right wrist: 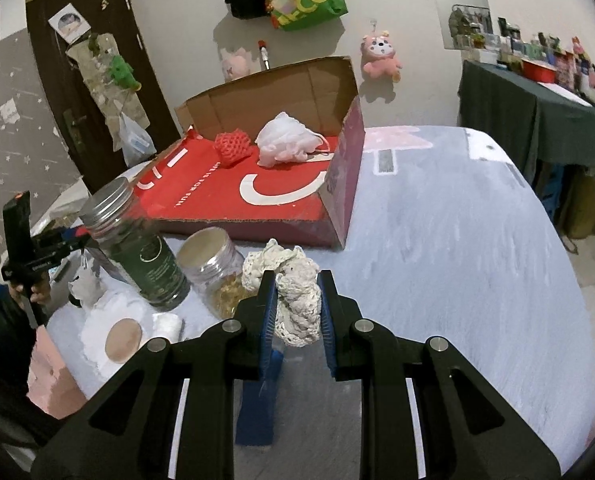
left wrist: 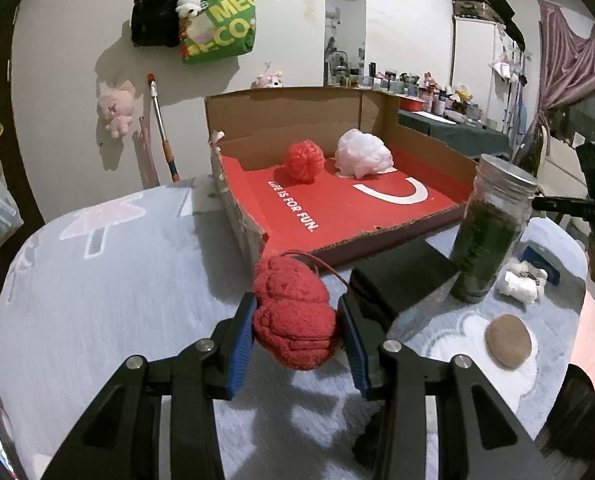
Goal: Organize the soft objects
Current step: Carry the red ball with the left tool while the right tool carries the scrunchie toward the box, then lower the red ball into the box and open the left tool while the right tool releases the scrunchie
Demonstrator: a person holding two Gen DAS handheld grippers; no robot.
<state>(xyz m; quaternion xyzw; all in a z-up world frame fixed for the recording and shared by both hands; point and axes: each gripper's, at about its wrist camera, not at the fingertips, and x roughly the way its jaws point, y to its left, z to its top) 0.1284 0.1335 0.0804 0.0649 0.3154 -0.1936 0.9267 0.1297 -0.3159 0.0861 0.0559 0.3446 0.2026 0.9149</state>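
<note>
Presently the left gripper (left wrist: 297, 330) pinched a soft red knitted ball (left wrist: 295, 314) mid-body, jaws part-open. Right gripper (right wrist: 297, 308), nearly shut, squeezed a limp cream crocheted cloth (right wrist: 295, 292); both seemed light and compressible.

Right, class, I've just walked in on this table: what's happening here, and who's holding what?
A person is sorting soft things into the open cardboard box with a gripper in each hand. The left gripper is clamped on a red sponge, the right gripper on a cream crocheted piece, both short of the box. A red mesh ball and a white pouf already lie inside. Two jars stand beside it.
</note>
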